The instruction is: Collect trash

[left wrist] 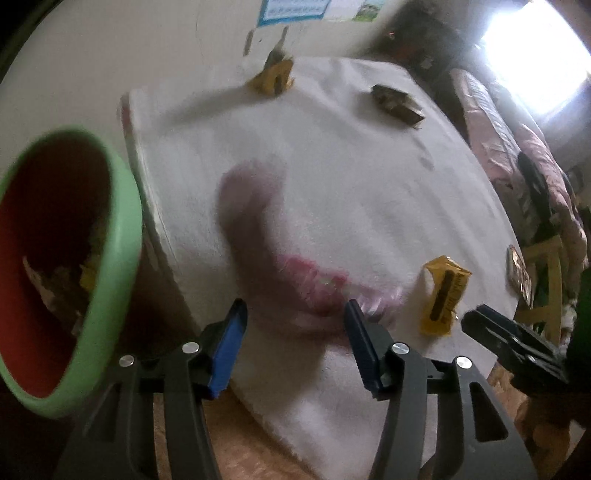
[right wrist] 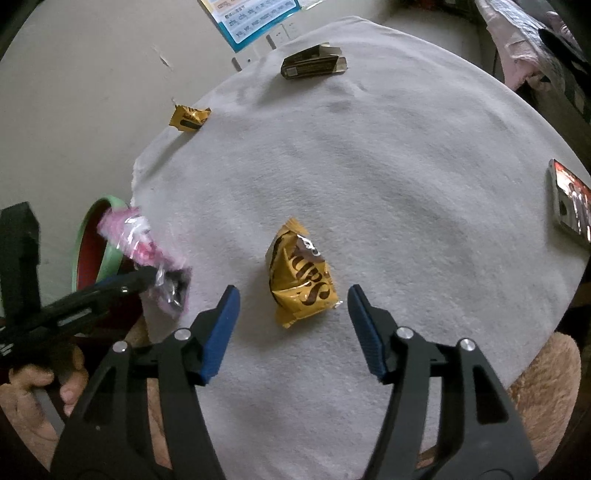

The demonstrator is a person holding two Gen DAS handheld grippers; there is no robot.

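A pink wrapper (left wrist: 314, 288) is blurred just ahead of my open left gripper (left wrist: 295, 325); in the right wrist view the pink wrapper (right wrist: 140, 240) hangs at the left gripper's tips (right wrist: 147, 277) beside the green-rimmed red bin (right wrist: 92, 240). Whether it is held or falling I cannot tell. The bin (left wrist: 122, 236) with trash inside is at my left. My right gripper (right wrist: 293, 306) is open, its jaws on either side of a yellow snack wrapper (right wrist: 301, 273) lying on the white-covered table (right wrist: 406, 184). That wrapper also shows in the left wrist view (left wrist: 443, 295).
A small yellow wrapper (right wrist: 188, 117) and a dark carton (right wrist: 314, 64) lie at the table's far side. A phone (right wrist: 570, 199) lies at the right edge. A wall with a poster (right wrist: 255, 18) is behind. A bed (left wrist: 517, 147) is at the right.
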